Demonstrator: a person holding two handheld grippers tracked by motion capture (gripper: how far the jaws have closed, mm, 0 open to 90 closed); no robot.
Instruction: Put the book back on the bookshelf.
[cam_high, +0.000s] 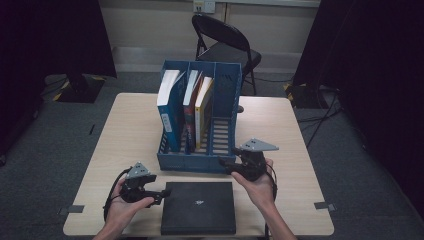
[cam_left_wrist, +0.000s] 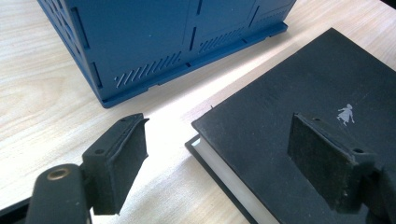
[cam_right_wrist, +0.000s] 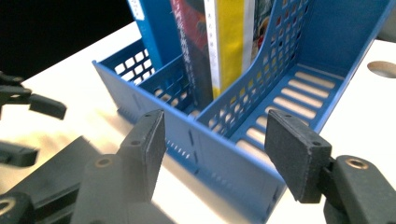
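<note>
Tabletop: black book (cam_high: 198, 207) between hand-held grippers

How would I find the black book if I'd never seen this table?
Look at the wooden table and find the blue file rack standing in the middle. Just in front of it, near the person's edge, the black book lies flat. The rack's books stand upright and are colourful; this one is plain black.

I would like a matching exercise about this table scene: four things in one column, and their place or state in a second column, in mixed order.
Things:
1. black book
2. blue file rack
3. folding chair
4. rightmost rack slot

Places or states:
a. empty
b. behind the table, on the floor
c. lying flat at the near table edge
d. holding upright books

Pairs: 1-c, 2-d, 3-b, 4-a
</note>
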